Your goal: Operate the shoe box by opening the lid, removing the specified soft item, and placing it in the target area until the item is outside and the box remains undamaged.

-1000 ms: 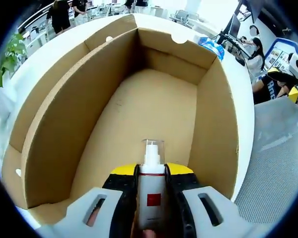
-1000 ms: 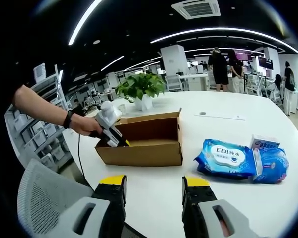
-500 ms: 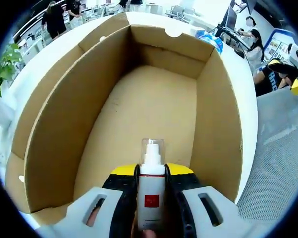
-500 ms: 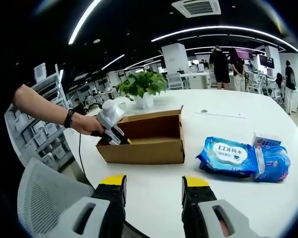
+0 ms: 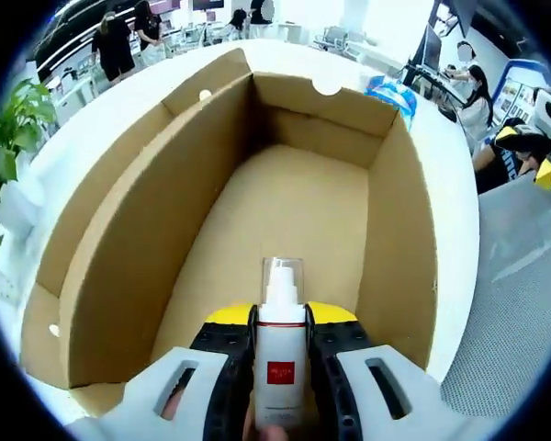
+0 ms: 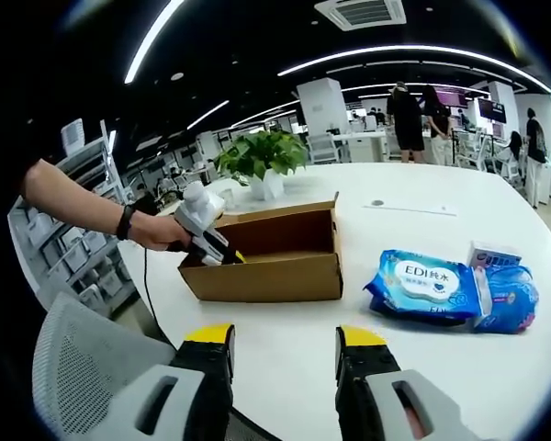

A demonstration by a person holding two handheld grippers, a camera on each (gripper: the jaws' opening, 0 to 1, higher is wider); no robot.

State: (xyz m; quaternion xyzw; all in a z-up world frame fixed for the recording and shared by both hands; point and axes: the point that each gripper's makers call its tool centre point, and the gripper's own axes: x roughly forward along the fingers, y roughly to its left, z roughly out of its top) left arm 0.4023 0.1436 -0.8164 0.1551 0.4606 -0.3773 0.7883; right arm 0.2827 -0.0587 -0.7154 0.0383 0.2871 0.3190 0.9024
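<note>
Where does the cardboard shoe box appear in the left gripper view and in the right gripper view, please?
Left gripper view: the open shoe box fills the middle, seen from above, just ahead of the left claw, which holds a white bottle.
Right gripper view: the box sits left of centre on the white table.
Shared landmark: the blue wipes pack, also at.
</note>
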